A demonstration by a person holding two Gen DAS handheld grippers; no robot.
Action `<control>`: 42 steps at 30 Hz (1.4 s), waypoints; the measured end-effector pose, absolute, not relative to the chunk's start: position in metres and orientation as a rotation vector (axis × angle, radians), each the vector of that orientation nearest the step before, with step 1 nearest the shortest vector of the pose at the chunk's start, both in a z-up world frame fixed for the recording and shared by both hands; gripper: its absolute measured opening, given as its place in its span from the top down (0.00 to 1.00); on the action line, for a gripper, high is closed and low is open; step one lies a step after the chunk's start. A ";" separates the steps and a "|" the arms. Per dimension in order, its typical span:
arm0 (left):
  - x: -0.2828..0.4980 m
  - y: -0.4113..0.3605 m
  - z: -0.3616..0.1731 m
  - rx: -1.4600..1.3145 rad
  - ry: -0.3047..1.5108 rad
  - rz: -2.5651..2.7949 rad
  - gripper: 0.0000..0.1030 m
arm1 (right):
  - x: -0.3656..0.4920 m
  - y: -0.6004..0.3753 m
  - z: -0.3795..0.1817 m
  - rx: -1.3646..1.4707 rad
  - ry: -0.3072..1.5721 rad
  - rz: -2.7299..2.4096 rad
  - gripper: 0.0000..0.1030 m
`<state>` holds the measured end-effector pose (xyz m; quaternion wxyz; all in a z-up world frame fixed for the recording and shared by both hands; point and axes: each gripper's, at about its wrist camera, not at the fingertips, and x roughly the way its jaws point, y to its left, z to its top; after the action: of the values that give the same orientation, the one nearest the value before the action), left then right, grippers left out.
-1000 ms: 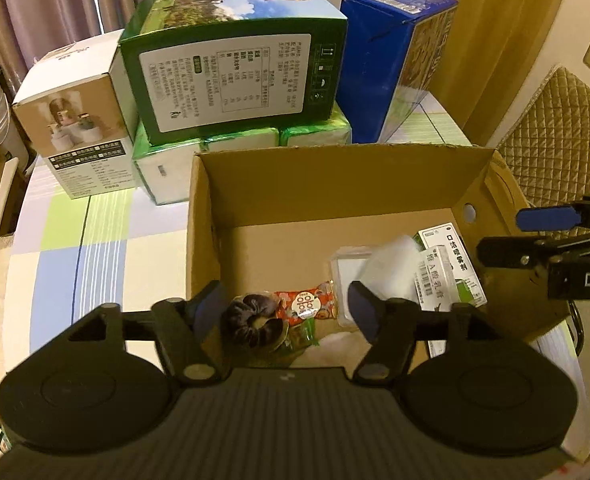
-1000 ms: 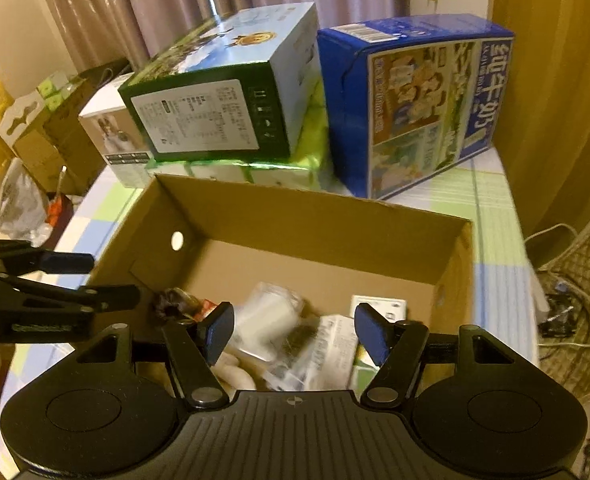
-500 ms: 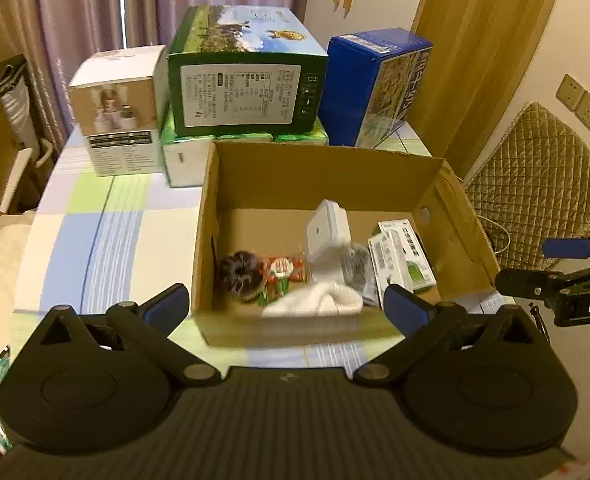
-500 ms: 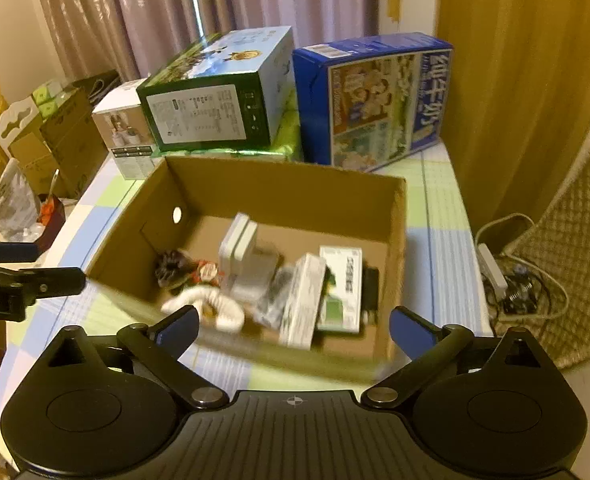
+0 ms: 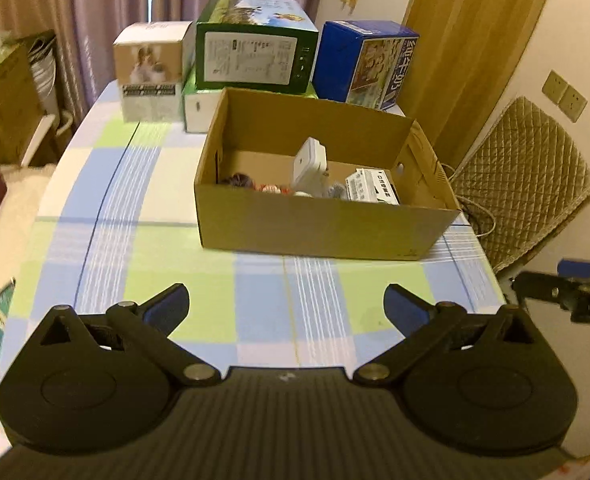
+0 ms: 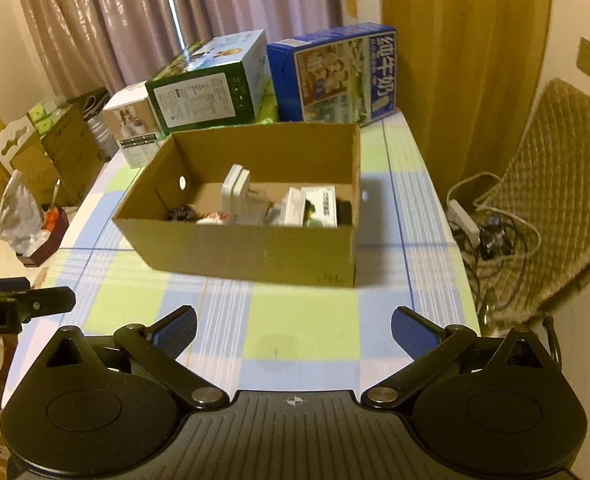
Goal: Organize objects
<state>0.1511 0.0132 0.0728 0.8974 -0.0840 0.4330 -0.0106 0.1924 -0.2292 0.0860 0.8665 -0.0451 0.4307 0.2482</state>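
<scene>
Two handheld grippers hang above the near edge of a table covered in a blue, green and white check cloth. The left gripper has its blue-padded fingers spread wide with nothing between them, and the right gripper is equally wide and empty; each shows at the edge of the other's view, side by side and apart. Beyond them, well clear of both sets of fingers, an open cardboard box sits on the cloth toward the table's right side. Inside it lie the gathered items: a dark scrunchie near the left wall, a red-and-white snack packet beside it, a white adapter standing up in the middle, and white medicine boxes toward the right end, one with green printing. Behind the box, along the table's far edge, a green carton rests on pale green-wrapped packs, with a white carton to its left and a blue milk carton to its right. Farther back hang mauve curtains and a mustard drape. A quilted chair stands to the right of the table, with cables on the floor beside it.
</scene>
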 end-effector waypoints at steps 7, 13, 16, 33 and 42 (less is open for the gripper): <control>0.115 0.005 0.080 -0.151 0.864 0.050 0.01 | 0.157 -0.244 0.085 -0.122 0.877 0.490 0.02; 0.095 0.001 0.084 -0.143 0.849 0.058 0.01 | 0.137 -0.243 0.086 -0.127 0.860 0.499 0.02; 0.086 -0.001 0.085 -0.140 0.843 0.050 0.01 | 0.129 -0.240 0.086 -0.141 0.852 0.508 0.02; 0.076 -0.006 0.077 -0.116 0.848 0.045 0.01 | 0.123 -0.238 0.086 -0.147 0.844 0.505 0.02; 0.076 -0.009 0.077 -0.116 0.845 0.042 0.01 | 0.121 -0.235 0.085 -0.155 0.842 0.505 0.02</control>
<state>0.0761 -0.0087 0.0773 0.9102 -0.0563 0.4099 0.0202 0.1214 -0.2347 0.0848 0.8790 -0.0742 0.4041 0.2420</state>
